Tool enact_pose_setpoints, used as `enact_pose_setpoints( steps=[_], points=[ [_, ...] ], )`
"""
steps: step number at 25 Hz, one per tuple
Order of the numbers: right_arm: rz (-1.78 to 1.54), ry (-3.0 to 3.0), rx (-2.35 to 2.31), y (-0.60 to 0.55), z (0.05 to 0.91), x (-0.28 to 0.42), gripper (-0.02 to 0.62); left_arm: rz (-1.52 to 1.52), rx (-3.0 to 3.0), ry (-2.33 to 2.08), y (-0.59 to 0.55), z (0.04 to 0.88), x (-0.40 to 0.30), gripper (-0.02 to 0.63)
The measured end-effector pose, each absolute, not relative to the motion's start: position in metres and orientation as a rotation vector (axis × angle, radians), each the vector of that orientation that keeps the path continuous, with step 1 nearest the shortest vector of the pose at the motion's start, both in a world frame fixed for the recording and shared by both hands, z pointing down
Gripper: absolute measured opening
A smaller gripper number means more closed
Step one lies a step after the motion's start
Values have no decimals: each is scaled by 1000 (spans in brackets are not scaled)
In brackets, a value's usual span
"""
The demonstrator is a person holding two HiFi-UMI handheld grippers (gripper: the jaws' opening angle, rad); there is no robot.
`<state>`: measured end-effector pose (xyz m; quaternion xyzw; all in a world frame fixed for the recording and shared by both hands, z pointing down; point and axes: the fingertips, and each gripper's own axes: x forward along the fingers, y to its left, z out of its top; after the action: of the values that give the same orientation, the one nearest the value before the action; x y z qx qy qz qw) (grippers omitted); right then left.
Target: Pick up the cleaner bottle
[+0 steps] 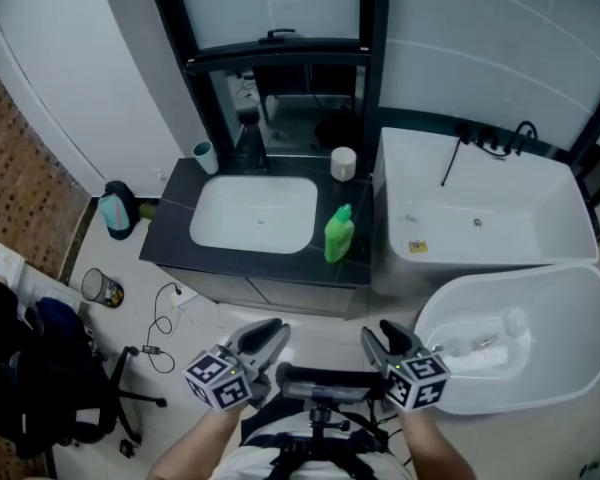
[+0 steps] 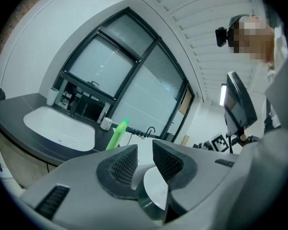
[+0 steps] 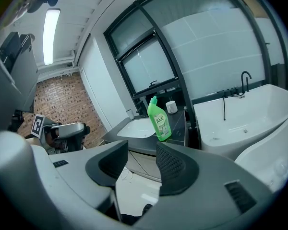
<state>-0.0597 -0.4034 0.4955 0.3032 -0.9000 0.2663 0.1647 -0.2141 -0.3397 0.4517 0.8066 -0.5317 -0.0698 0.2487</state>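
Green plastic cleaner bottle (image 1: 339, 234) stands upright just right of the white oval basin (image 1: 230, 206), untouched, as the right gripper (image 3: 143, 150), jaws spread and empty, apparently readied for the grab, and the left gripper (image 2: 145, 152), jaws pressed nearly together on nothing, hang well short of the basin.
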Motion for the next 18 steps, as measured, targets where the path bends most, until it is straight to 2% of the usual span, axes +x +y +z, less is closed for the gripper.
enact_pose_setpoints(
  steps=[18],
  points=[
    [780,-2499,1108,-410,491,-120,184,-151,2303,-1259,-373,459,-290,94]
  ],
)
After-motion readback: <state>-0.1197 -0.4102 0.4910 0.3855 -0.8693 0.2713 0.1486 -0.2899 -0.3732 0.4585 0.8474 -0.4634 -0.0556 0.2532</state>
